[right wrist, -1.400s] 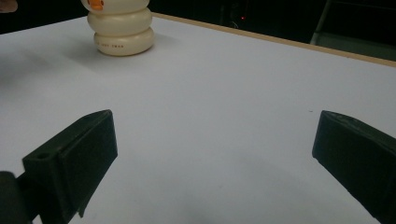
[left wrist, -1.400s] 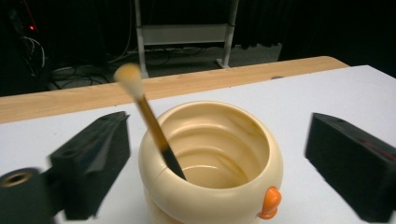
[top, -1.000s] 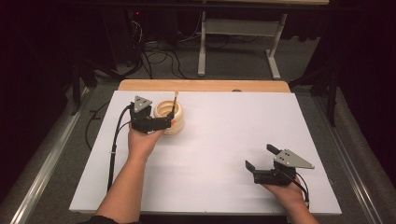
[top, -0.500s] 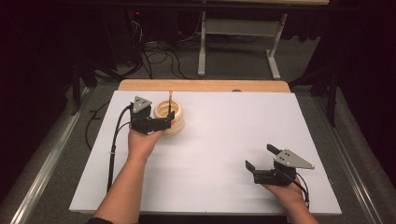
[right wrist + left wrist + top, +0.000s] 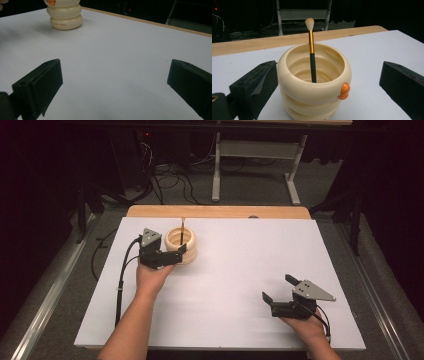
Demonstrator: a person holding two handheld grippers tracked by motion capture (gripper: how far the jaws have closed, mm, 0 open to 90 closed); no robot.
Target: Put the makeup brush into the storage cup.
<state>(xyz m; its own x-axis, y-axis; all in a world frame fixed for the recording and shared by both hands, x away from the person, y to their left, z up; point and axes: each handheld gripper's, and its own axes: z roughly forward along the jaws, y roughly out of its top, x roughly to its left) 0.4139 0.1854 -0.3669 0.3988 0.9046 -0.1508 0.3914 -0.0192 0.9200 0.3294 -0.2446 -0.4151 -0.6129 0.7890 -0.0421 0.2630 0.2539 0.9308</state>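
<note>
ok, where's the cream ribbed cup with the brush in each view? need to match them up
High view: cream ribbed cup upper left of the white board, at the left gripper.
Left gripper view: centre, between the open jaws, brush standing inside.
Right gripper view: top left, cut by the edge.
Shared landmark: the cup's orange knob, also in the right gripper view.

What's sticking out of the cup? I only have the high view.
Observer: A brush, standing in the cup bristles up, with a black handle and a gold ferrule.
Operator: Are the left tongs gripping the cup?
Observer: No. The left tongs are open around it, and the jaw on the right of the left gripper view is clearly apart from it.
Operator: Any markings on the cup?
Observer: An orange knob on the side facing the left tongs, and small print near the base, too small to read.
</note>
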